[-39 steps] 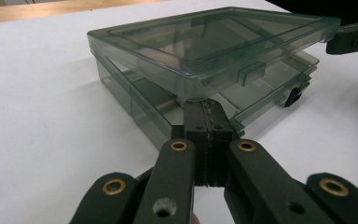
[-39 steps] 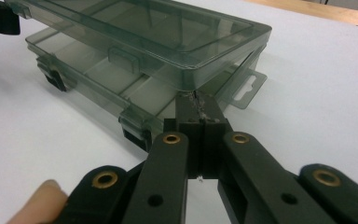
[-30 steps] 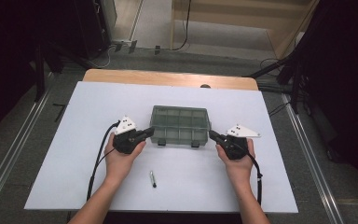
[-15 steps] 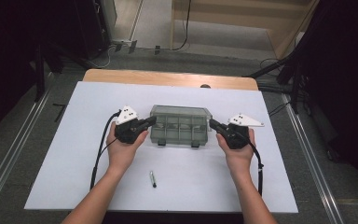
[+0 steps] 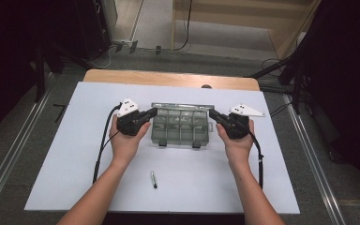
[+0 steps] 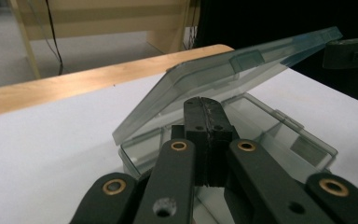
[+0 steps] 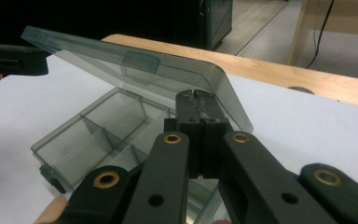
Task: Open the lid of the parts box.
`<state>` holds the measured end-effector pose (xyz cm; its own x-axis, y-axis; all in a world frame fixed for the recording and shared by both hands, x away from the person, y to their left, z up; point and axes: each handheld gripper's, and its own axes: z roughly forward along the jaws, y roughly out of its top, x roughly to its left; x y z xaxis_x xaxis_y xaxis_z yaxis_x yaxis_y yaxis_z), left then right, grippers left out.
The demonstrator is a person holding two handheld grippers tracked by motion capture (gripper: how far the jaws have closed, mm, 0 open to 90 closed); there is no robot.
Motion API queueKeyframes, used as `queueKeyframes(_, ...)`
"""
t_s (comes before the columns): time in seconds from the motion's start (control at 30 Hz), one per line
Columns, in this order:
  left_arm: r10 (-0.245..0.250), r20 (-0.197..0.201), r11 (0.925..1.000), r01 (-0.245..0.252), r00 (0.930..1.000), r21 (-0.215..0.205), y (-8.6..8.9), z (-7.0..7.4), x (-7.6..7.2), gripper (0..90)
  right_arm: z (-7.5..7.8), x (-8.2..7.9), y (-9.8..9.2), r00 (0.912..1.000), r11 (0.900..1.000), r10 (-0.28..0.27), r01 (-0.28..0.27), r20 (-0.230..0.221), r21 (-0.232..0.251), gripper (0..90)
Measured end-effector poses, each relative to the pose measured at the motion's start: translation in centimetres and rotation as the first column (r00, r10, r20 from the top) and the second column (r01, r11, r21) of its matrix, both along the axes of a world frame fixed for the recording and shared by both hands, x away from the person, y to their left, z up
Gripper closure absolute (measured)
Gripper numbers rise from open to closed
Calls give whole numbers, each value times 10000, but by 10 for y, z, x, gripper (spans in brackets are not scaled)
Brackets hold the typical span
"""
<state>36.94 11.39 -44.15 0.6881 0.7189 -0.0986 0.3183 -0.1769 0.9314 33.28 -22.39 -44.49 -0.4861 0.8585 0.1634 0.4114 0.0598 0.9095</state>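
A clear grey compartment box (image 5: 180, 127) is seen on the white table top (image 5: 65, 154), with its lid (image 5: 183, 107) raised at the far side. The left gripper (image 5: 153, 112) is held at the box's left end and the right gripper (image 5: 212, 114) at its right end, each with its jaws pressed together and its tip at the lid's edge. A small dark pen-like object (image 5: 153, 179) is seen lying on the table near the front, well apart from the box, between the two forearms. A wooden strip (image 5: 168, 78) is visible along the table's far edge.
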Motion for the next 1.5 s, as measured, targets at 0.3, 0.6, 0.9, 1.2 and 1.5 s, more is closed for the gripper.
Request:
queueKeyframes(0.3,202,332,9998,-199,9992,-90,-6,5,9,898,6,13,2,9996,9997,-231,230,154,42,900)
queueKeyframes(0.6,564,482,9983,-557,9972,-156,-8,7,15,898,9,27,6,9997,9994,-222,219,109,251,900)
queueKeyframes(0.9,903,802,9959,-892,9927,-175,-10,14,22,897,15,34,8,9991,9992,-383,381,162,123,900)
queueKeyframes(1.2,554,875,9979,-524,9946,-370,-10,17,22,895,18,43,9,9987,9987,-499,500,127,-78,900)
queueKeyframes(1.5,476,304,9973,-457,9984,-581,11,3,22,593,19,48,7,9994,9993,-356,356,32,74,900)
